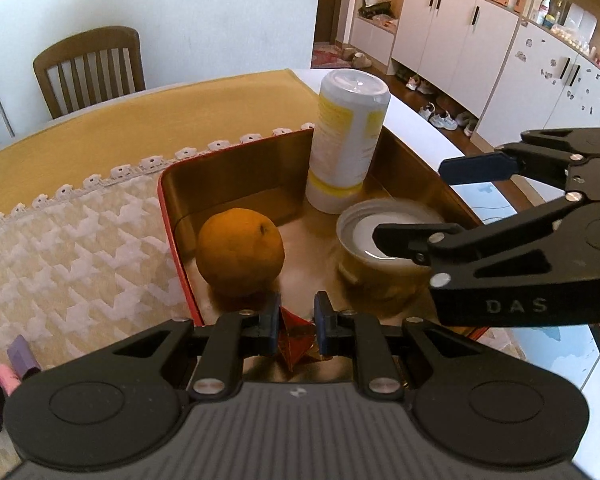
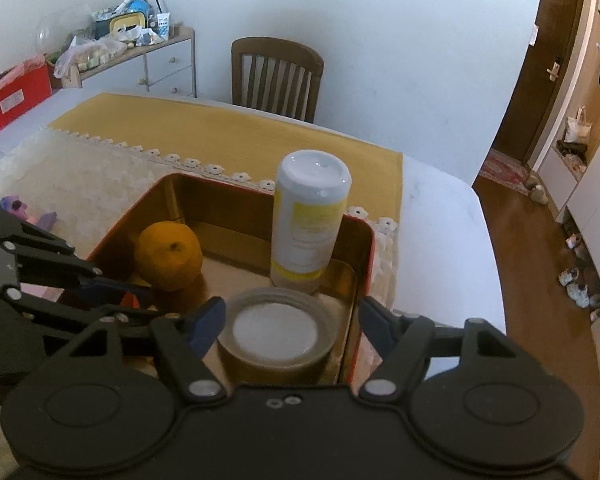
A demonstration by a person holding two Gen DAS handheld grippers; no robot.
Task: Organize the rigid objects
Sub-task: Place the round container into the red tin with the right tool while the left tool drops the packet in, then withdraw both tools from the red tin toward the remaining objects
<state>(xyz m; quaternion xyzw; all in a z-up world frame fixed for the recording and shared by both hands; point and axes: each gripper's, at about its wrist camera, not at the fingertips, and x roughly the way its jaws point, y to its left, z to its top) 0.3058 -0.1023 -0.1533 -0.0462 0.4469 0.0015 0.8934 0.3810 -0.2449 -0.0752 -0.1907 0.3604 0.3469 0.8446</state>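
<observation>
A red tin box with a gold inside (image 1: 236, 168) (image 2: 188, 200) stands on the table. In it are an orange (image 1: 240, 252) (image 2: 169, 255), an upright white and yellow bottle (image 1: 346, 144) (image 2: 308, 220) and a jar with a white lid (image 1: 384, 240) (image 2: 276, 330). My left gripper (image 1: 297, 326) is shut on a small red folded-paper piece (image 1: 294, 336) at the box's near edge. My right gripper (image 2: 290, 326) is open, its fingers on either side of the jar without touching it; it also shows in the left wrist view (image 1: 424, 204).
A white patterned cloth with lace edge (image 1: 72, 240) lies over a yellow runner (image 2: 228, 136). Small purple and pink toys (image 1: 16, 360) (image 2: 24, 210) lie left of the box. A wooden chair (image 2: 278, 76) stands behind the table. The table edge (image 2: 484, 264) is right of the box.
</observation>
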